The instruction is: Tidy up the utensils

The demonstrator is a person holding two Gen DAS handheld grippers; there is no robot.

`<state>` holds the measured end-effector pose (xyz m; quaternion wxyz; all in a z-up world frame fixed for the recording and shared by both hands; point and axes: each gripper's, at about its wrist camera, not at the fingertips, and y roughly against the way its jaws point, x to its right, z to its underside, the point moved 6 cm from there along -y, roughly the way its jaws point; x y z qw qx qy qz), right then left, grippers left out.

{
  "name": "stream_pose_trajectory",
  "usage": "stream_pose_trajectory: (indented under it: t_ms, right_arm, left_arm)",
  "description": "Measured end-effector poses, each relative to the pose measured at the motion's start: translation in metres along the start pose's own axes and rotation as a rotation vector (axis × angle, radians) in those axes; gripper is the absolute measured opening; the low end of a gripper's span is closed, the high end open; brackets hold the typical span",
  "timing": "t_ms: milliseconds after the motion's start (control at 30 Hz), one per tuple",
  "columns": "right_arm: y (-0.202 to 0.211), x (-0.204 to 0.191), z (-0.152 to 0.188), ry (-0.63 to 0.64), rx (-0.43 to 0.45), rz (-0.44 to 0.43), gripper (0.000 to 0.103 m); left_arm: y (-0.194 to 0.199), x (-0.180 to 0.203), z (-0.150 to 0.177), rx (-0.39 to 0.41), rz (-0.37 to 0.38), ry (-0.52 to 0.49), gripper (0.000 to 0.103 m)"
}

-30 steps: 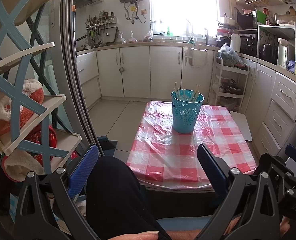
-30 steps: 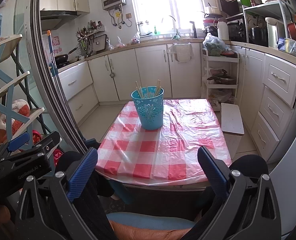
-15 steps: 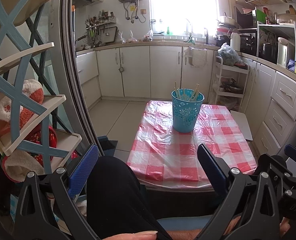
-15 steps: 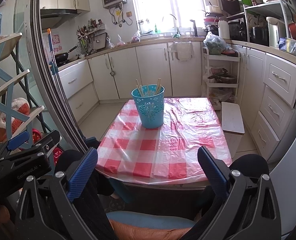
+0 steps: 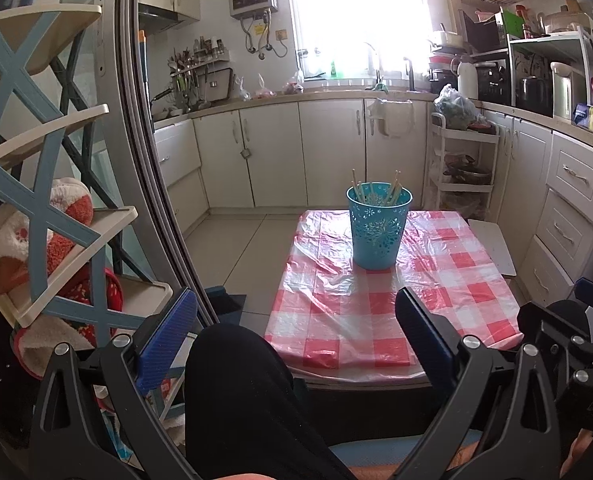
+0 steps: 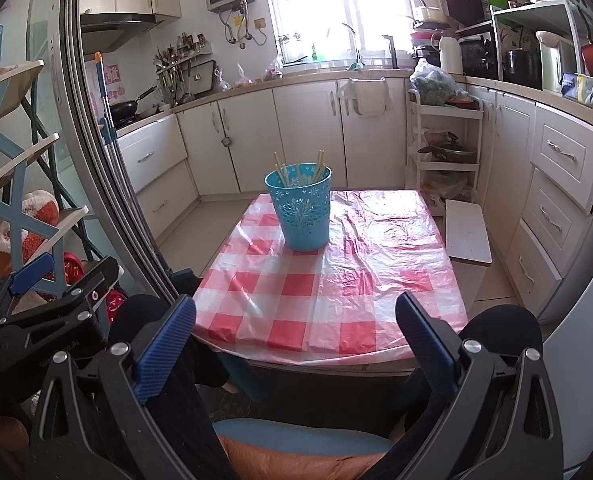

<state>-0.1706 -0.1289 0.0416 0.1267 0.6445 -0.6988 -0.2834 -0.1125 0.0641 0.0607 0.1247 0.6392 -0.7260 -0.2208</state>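
A turquoise perforated holder stands upright on the far half of a small table covered in a red and white checked cloth. Several wooden chopsticks stick out of its top. My left gripper hangs open low in front of the table's near edge, above a person's dark-clad knee. Held at the same distance, my right gripper is open too, with nothing between its fingers. Both are well short of the holder.
A blue and cream shelf rack with soft toys stands at the left beside a metal door frame. White cabinets line the back and right walls. A white trolley and a small white stool sit right of the table.
Almost nothing differs. Both views have drifted very slightly; the holder and chopsticks stay put and both grippers stay open.
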Motion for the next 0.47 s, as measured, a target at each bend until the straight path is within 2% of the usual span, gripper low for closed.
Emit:
stream_pose_trajectory:
  t_ms: [133, 467]
  right_arm:
    - [-0.001, 0.0, 0.001, 0.0, -0.003, -0.001, 0.096]
    - [-0.005, 0.003, 0.003, -0.003, -0.019, -0.001, 0.096]
  left_arm:
    - [-0.001, 0.002, 0.0, -0.001, 0.002, -0.011, 0.095]
    - [-0.027, -0.003, 0.012, -0.112, 0.046, 0.037, 0.095]
